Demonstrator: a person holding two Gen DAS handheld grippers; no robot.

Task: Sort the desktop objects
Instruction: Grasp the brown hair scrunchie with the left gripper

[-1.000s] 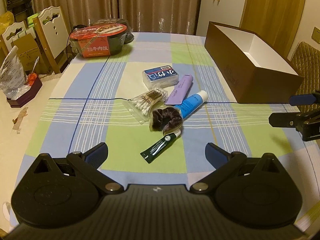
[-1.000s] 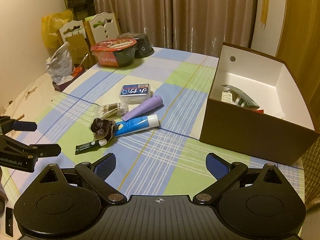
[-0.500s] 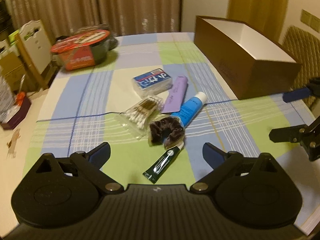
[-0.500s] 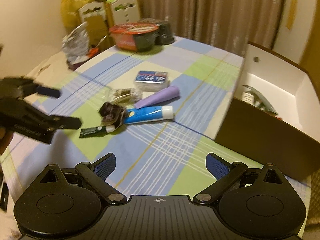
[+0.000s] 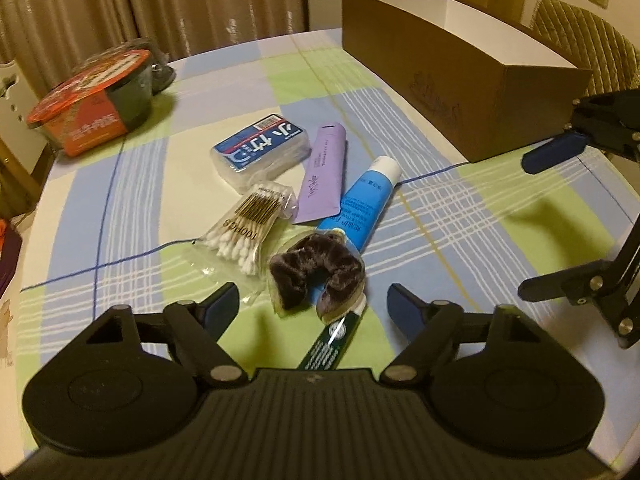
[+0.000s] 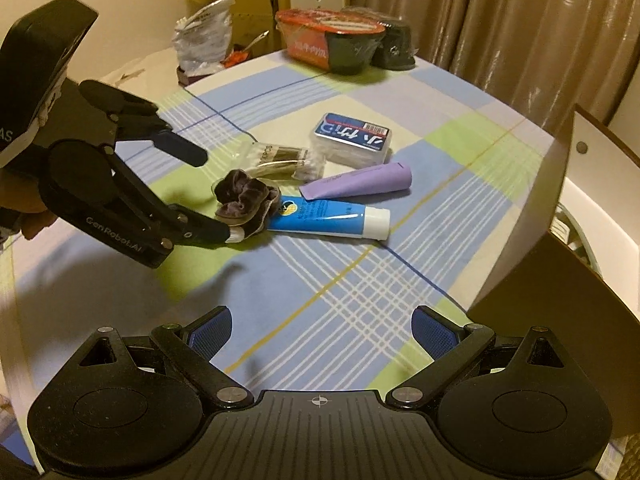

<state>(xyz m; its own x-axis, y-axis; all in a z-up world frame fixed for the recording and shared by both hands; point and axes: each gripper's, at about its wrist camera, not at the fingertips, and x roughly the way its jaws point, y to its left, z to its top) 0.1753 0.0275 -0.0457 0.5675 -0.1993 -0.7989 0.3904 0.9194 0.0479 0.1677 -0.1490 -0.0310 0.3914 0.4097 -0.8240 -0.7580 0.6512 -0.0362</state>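
A table spread with a checked cloth (image 5: 460, 216) in blue, green and cream carries a scatter of toiletries, with a long brown box (image 5: 460, 76), white inside, standing well beyond and to the right of the left gripper (image 5: 314, 300). That gripper hangs low over the cluster with its two blue-padded fingers spread wide and nothing between them; the right gripper (image 6: 322, 328) is likewise released, its fingers apart over bare cloth, the box corner just past its right finger. A red-lidded instant meal bowl (image 5: 92, 100) sits far ahead of the left fingers, off to the left. Nearer, a blue tube (image 5: 366, 198) with a white cap and a flat purple tube (image 5: 322, 176) lie side by side, straight ahead of the left fingers. Beyond them rests a clear case with a blue label (image 5: 262, 148). A clear bag of cotton swabs (image 5: 248, 228) lies just ahead of the left finger. A dark velvet scrunchie (image 5: 316, 276) lies between the left gripper's fingertips, resting over the tail of the blue tube. A dark green tube (image 5: 332, 344) runs from beneath the scrunchie back under the left gripper's body. In the right wrist view, the person's hand (image 6: 24, 208) is partly visible behind the left gripper.
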